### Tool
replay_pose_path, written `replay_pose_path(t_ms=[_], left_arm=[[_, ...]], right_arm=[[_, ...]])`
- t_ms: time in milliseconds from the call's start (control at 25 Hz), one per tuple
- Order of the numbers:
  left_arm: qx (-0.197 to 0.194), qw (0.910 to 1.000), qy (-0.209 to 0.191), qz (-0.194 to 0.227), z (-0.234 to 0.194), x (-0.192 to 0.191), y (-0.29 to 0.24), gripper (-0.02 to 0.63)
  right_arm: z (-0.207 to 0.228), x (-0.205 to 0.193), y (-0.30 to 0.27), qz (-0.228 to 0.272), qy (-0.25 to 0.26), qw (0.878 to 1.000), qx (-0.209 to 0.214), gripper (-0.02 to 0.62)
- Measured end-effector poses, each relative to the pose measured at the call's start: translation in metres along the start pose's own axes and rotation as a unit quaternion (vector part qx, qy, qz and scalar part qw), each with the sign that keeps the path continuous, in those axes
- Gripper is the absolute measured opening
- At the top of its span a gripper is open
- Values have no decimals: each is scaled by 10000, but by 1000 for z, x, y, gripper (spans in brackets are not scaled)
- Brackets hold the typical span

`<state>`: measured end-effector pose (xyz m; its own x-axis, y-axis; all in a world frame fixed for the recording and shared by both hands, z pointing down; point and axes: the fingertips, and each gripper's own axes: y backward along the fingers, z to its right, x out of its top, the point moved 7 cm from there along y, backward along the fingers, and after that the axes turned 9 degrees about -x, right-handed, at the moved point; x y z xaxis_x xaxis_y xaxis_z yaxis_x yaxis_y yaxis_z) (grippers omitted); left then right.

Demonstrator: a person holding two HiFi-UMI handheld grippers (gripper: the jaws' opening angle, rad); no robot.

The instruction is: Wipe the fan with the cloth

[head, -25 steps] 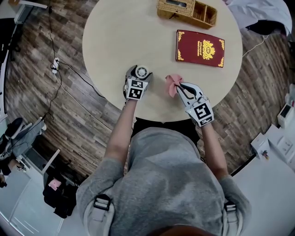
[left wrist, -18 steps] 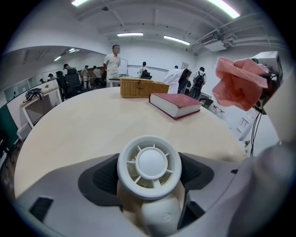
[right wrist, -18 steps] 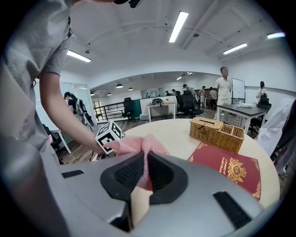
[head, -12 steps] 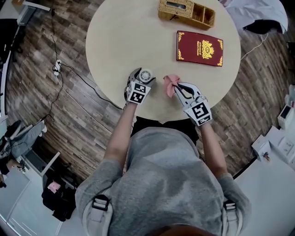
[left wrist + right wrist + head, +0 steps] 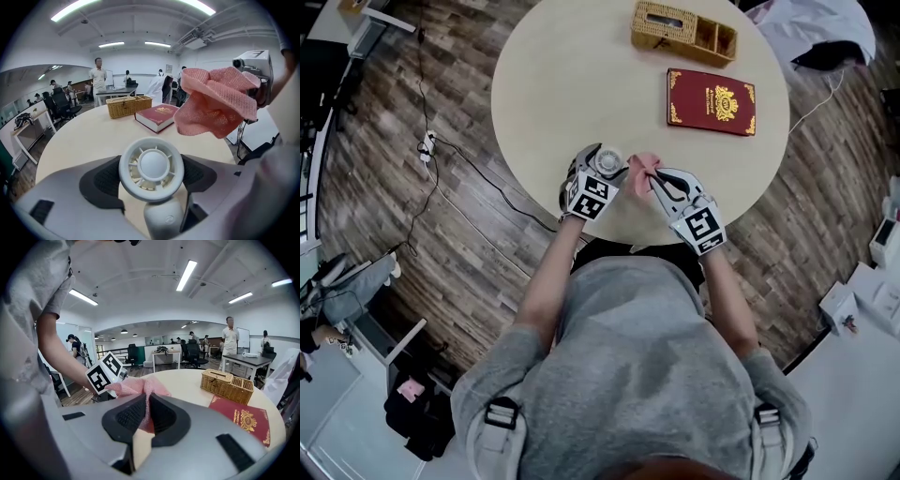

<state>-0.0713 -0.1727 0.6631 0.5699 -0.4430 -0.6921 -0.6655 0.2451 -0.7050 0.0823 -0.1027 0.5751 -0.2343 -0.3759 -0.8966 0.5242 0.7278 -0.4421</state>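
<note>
Two grippers hang close together over the near edge of the round pale wooden table [image 5: 553, 84]. The left gripper [image 5: 602, 165] has its dark padded fingers [image 5: 101, 180] pressed against either side of the small white plastic fan [image 5: 151, 165]. We see the fan's round ribbed ring and smooth hub facing the left gripper view, with its stubby stem below. The right gripper [image 5: 657, 178] has its fingers [image 5: 129, 416] drawn nearly together, pinching a fold of the pink knitted cloth [image 5: 138, 386], which bunches out beyond the tips. In the head view the cloth sits just to the right of the fan. In the left gripper view it hangs above and to the right of the fan, with a gap between them. Farther back on the table lie a dark red book with gold ornament [image 5: 711, 101] and a woven wicker box [image 5: 682, 31], well apart from both grippers.
</note>
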Motion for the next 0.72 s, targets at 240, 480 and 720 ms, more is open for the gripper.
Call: replay_pose_path(t_ms=[240, 480, 720], left_arm=[[-84, 9995, -296, -76, 11, 7, 28, 388], [-66, 9982, -571, -148, 23, 13, 56, 388], [-152, 9963, -835, -105, 38, 26, 73, 388]], right_arm=[[-20, 8, -5, 107, 151, 9998, 17, 29], [-40, 25, -8, 203, 396, 9989, 122, 29], [-61, 47, -13, 314, 672, 9968, 298, 29]])
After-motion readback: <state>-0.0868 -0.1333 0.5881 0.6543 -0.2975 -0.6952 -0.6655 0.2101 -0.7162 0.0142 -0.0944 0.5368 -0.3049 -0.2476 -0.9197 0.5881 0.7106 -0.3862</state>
